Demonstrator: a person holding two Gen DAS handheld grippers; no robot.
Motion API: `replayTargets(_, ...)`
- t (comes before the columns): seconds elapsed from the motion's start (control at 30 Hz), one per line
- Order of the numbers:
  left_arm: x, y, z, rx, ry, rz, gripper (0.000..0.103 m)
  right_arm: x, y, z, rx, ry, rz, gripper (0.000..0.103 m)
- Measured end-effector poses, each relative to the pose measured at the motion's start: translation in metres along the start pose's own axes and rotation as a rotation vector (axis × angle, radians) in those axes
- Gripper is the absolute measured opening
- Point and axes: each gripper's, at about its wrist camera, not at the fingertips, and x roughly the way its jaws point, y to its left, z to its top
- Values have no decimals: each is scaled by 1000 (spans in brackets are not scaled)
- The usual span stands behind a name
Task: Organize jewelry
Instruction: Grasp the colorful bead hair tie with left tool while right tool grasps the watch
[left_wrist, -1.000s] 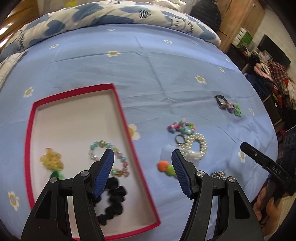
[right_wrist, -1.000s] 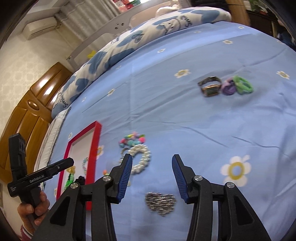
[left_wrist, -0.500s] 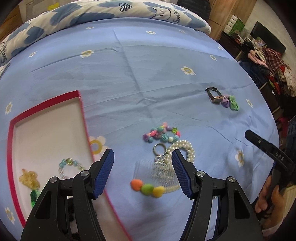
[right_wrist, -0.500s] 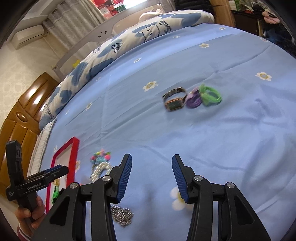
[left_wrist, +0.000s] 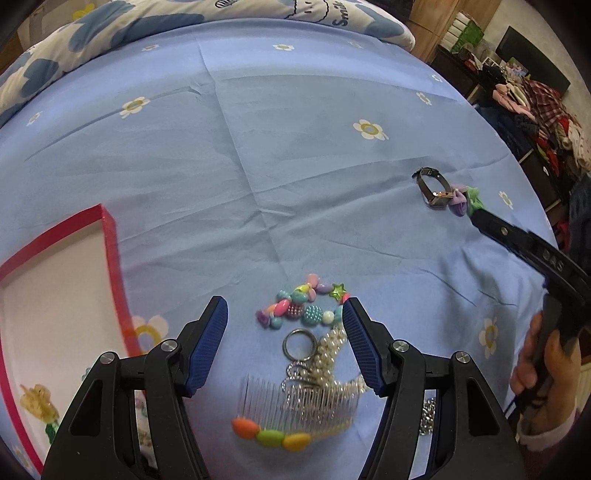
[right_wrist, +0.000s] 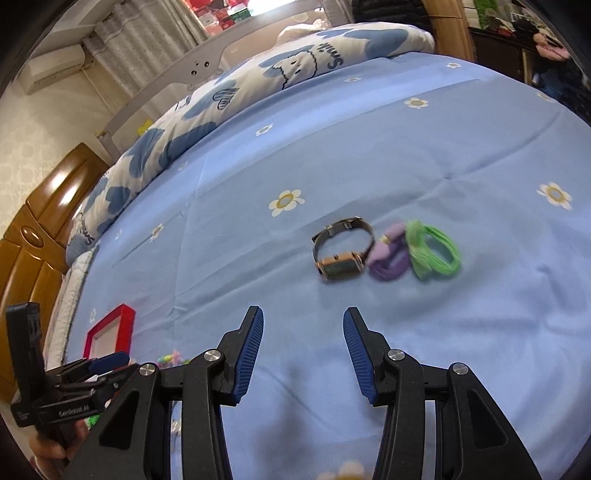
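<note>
Bed (left_wrist: 295, 155), blue flowered sheet; patterned quilt (right_wrist: 229, 96) at head. Red-rimmed tray (left_wrist: 110, 251) at left. Left tongs (left_wrist: 284, 317) parted, empty, above comb (left_wrist: 299, 406) lying crosswise, teeth away. Right tongs (right_wrist: 303, 332) parted, empty, short of watch (right_wrist: 341, 247), face toward camera.

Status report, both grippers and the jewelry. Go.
Left gripper open above bead bracelet and comb. Right gripper open, short of watch. Nothing in the way.
</note>
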Motion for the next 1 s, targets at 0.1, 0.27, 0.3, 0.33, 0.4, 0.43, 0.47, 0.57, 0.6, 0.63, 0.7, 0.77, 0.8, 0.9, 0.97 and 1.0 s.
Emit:
replayTargets(0.1, 9, 1, 1, 3, 21, -6, 64, 14, -1, 11, -20, 1, -27, 51)
replayTargets(0.27, 22, 2, 2, -8, 50, -24, 64, 35, -12, 34, -18, 7, -71, 65)
replayTargets(0.3, 24, 2, 2, -8, 53, -26, 64, 41, -13, 39, -22, 18, -77, 65)
replayTargets(0.33, 27, 1, 2, -5, 58, -25, 64, 46, -14, 43, -31, 31, -80, 66)
replayTargets(0.4, 32, 0, 2, 3, 67, -24, 64, 54, -12, 47, -53, 47, -85, 66)
replayTargets(0.43, 34, -2, 2, 8, 69, -22, 63, 57, -10, 49, -64, 53, -88, 66)
replayTargets(0.47, 35, -3, 2, 12, 66, -21, 59, 62, -9, 50, -78, 66, -92, 66)
replayTargets(0.57, 35, -6, 1, 28, 63, -45, 32, 69, -8, 50, -100, 92, -111, 67)
replayTargets(0.6, 36, -7, 1, 34, 65, -63, 19, 71, -7, 49, -115, 96, -121, 66)
replayTargets(0.63, 35, -8, 1, 37, 66, -74, 13, 72, -5, 47, -134, 101, -138, 64)
replayTargets(0.7, 33, -11, 1, 47, 59, -77, 3, 74, 0, 45, -166, 106, -162, 36)
replayTargets(0.77, 29, -12, 0, 55, 49, -74, 2, 75, 0, 40, -152, 128, -136, 19)
replayTargets(0.8, 27, -11, 0, 55, 44, -75, 0, 74, 1, 38, -157, 127, -137, 14)
replayTargets(0.9, 19, -7, -1, 46, 21, -87, 0, 67, 6, 32, -158, 118, -126, 2)
replayTargets(0.97, 13, -5, -2, 41, 6, -95, 0, 61, 10, 27, -148, 111, -105, 2)
replayTargets(1.0, 8, -3, -2, 34, -4, -104, 0, 57, 11, 25, -146, 108, -96, 2)
